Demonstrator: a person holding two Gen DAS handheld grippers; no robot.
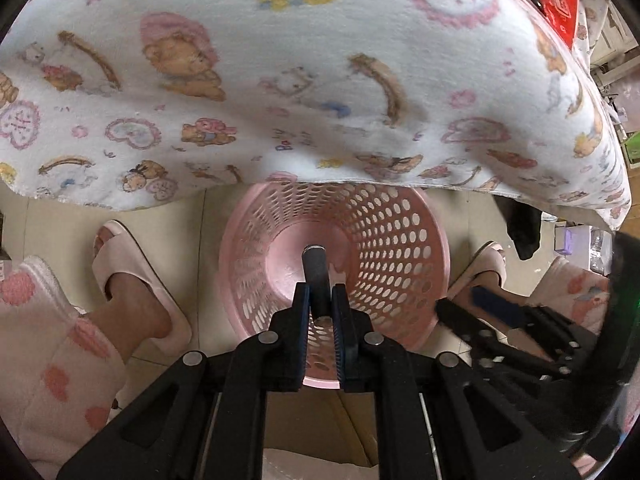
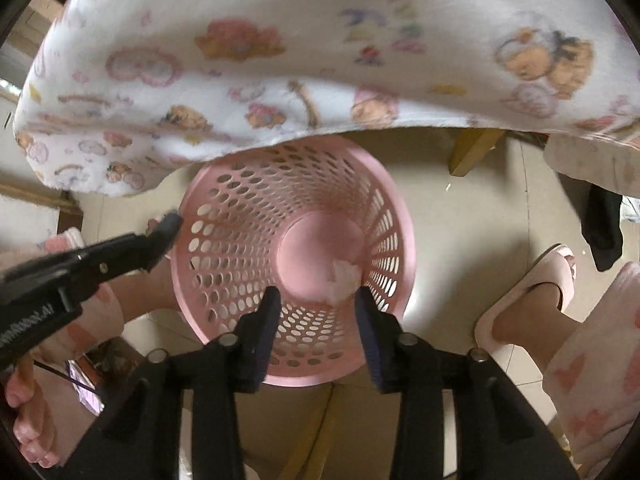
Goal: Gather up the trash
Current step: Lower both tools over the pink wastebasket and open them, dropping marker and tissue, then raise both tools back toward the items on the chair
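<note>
Both grippers hang over the pink basket [image 2: 292, 248]. The right gripper [image 2: 318, 300] stands spread and empty above a white wad [image 2: 340, 276] on the basket floor. The left gripper [image 1: 320, 296] pinches a dark tube [image 1: 316, 276]; it should part its jaws while centred over the basket, so the tube falls inside.

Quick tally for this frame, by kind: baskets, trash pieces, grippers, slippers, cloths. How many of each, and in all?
Pink basket: 1
Trash pieces: 2, a dark cylinder in the left gripper and a white wad on the basket floor
Grippers: 2, the left and the right gripper, which is open
Pink slippers: 2
Printed cloth: 1
Total: 8
</note>
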